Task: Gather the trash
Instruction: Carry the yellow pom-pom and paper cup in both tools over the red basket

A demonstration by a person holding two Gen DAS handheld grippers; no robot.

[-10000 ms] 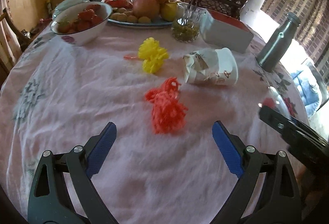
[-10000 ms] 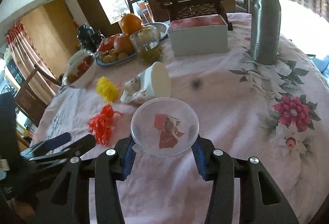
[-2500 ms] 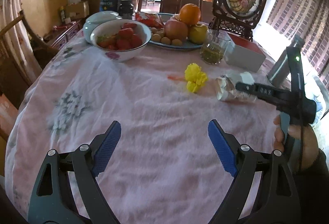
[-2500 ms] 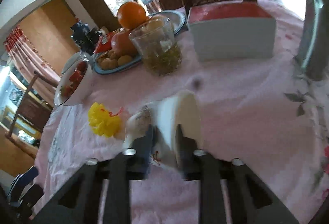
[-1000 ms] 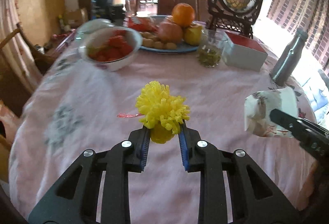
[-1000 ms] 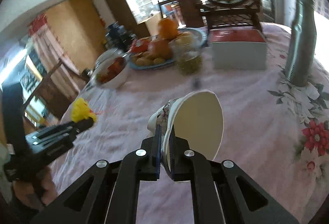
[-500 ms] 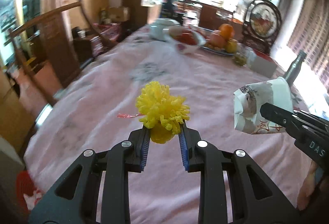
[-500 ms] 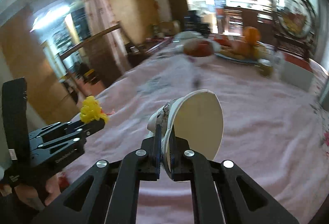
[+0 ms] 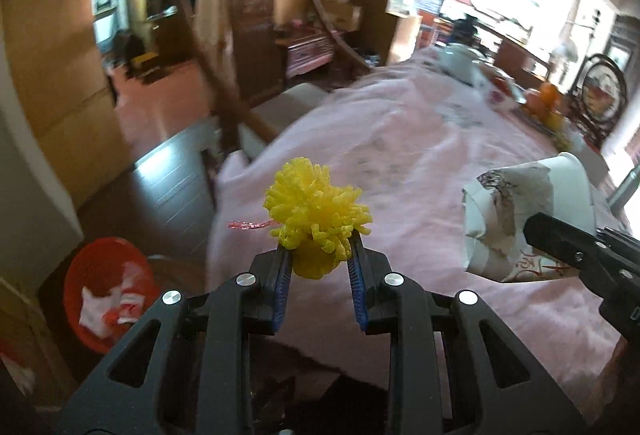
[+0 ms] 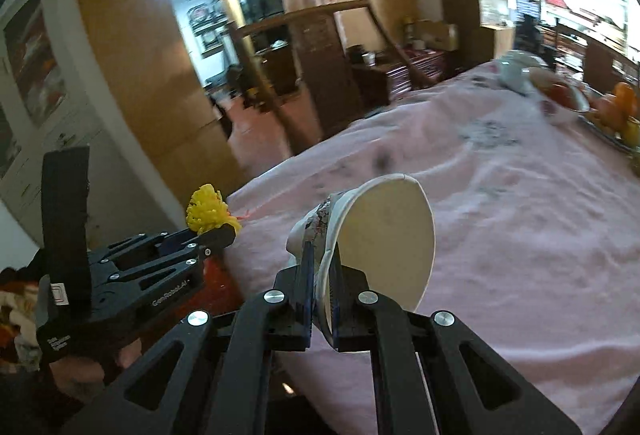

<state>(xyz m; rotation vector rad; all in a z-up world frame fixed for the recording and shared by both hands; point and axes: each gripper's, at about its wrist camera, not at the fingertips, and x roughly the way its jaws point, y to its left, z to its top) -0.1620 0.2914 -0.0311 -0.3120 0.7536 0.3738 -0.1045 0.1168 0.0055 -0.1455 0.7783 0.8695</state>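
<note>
My left gripper (image 9: 318, 263) is shut on a yellow pompom (image 9: 316, 213) and holds it in the air past the near edge of the pink-clothed table (image 9: 420, 163). The pompom also shows in the right wrist view (image 10: 208, 213). My right gripper (image 10: 322, 271) is shut on the rim of a crushed white paper cup (image 10: 380, 235) stuffed with crumpled paper, held above the table edge. The cup also shows in the left wrist view (image 9: 528, 219). A red trash bin (image 9: 106, 289) with paper scraps in it stands on the floor at lower left.
A wooden chair (image 9: 240, 47) stands beside the table on the left. Bowls and a fruit plate (image 10: 616, 115) sit at the table's far end. A dark wood floor (image 9: 176, 179) lies between the bin and the table.
Both grippers have swung left, away from the table's middle toward its edge, each still holding its item. The red bin on the floor has come into the left wrist view.
</note>
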